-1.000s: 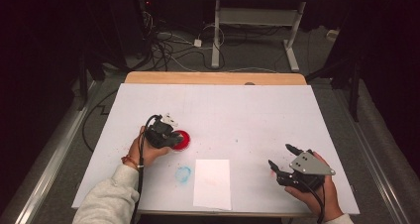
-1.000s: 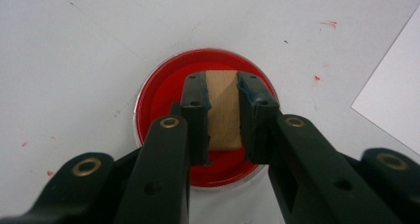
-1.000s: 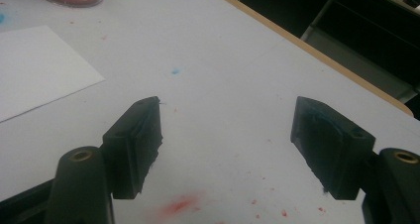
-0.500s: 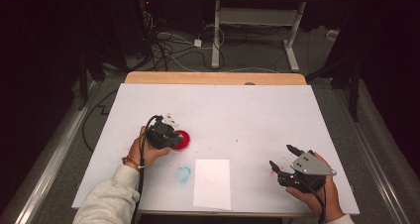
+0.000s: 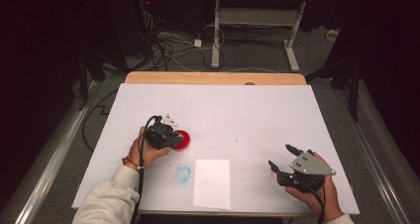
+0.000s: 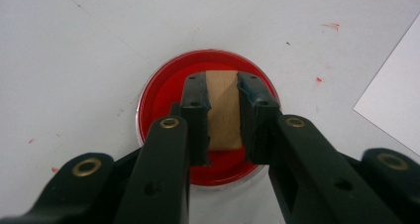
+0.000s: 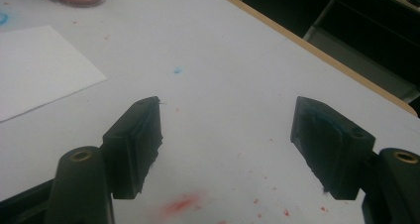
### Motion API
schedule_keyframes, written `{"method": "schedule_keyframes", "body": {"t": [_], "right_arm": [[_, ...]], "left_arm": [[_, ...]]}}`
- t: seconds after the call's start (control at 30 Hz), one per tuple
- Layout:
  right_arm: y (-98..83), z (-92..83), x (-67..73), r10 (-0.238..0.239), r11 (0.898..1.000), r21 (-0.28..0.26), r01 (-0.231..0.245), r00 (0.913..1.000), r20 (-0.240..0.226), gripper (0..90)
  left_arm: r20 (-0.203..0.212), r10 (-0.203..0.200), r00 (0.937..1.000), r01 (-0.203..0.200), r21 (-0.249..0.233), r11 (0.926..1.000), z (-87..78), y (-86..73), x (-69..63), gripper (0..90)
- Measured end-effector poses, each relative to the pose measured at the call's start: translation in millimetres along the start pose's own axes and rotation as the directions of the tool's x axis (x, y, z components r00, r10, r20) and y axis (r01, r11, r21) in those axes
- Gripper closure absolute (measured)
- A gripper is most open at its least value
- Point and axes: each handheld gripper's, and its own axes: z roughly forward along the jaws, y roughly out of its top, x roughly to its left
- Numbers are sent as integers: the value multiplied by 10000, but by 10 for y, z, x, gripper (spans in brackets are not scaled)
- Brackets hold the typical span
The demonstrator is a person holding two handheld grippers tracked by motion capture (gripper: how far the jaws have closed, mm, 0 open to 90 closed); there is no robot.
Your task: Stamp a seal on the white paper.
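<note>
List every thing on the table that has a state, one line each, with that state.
left gripper: shut on the wooden block, held over the red ink dish.
right gripper: open, nothing between its jaws, low over the table.
red ink dish: uncovered, flat on the table.
white paper sheet: flat, unmarked, near the front edge.
blue smear: on the table beside the sheet.

A white sheet of paper (image 5: pixel 212 183) lies on the white table (image 5: pixel 257 115), a blue smudge (image 5: pixel 183 173) just beside it, near the tools.
</note>
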Motion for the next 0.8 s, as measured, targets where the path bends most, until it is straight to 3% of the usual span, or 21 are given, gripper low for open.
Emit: {"method": "schedule_keyframes", "body": {"t": [0.23, 0.43, 0.8], "right_arm": [[4, -23, -15, -1, 9999, -111, 1, 10000, 27, 281], [5, -2, 3, -98, 9999, -63, 97, 9999, -63, 281], [18, -42, 13, -81, 9998, -168, 81, 10000, -37, 281]], "left_arm": [[-24, 151, 9999, -152, -767, 9969, -227, 25, -60, 739], [-42, 361, 9993, -364, -1391, 9896, -454, 52, -153, 739], [-128, 1227, 9924, -1227, -2036, 9713, -722, 131, -498, 739]]}}
